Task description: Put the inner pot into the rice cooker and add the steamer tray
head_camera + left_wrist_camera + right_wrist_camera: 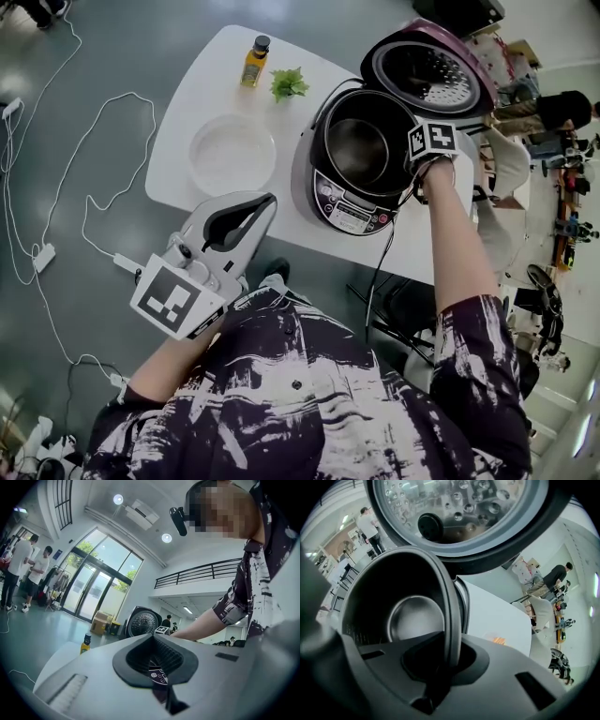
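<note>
The rice cooker stands open on the white table, its lid tipped back. The dark inner pot sits in the cooker's well. My right gripper points steeply down at the pot's right side, shut on its rim. In the right gripper view the rim runs between the jaws of the right gripper. The round white steamer tray lies on the table left of the cooker. My left gripper is held level at the table's near edge, shut and empty; the left gripper faces the cooker.
A yellow oil bottle and a green sprig stand at the table's far side. The cooker's cord hangs off the near edge. White cables trail on the floor at left. Chairs and people are at the right.
</note>
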`<state>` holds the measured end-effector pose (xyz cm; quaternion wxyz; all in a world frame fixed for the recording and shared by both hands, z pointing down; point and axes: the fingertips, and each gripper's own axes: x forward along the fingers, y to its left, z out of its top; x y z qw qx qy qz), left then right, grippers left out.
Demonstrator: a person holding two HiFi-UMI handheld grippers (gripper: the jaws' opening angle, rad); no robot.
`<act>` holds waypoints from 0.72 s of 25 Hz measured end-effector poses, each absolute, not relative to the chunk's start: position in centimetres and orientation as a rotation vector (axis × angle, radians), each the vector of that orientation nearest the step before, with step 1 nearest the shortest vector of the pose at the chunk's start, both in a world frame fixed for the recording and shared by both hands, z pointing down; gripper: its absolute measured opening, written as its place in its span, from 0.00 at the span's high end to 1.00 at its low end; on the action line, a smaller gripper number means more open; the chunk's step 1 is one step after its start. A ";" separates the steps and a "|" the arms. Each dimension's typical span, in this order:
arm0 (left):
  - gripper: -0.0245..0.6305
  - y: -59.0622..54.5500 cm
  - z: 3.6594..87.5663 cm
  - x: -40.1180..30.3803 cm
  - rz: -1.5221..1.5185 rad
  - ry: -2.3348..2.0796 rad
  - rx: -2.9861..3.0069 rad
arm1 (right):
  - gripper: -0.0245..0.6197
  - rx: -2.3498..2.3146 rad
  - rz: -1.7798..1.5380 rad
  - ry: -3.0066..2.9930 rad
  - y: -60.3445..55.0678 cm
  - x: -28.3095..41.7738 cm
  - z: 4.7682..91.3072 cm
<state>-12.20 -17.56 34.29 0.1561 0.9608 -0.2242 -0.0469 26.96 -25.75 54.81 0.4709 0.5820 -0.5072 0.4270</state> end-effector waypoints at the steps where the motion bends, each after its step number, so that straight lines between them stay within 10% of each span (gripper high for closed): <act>1: 0.96 -17.6 34.3 -12.3 -0.135 -0.644 2.750 | 0.94 1.415 1.036 -1.239 -25.7 26.9 54.8; 18: 0.96 -17.4 34.2 -13.0 -0.162 -0.641 2.737 | 0.93 1.380 1.166 -1.161 -24.8 26.7 54.2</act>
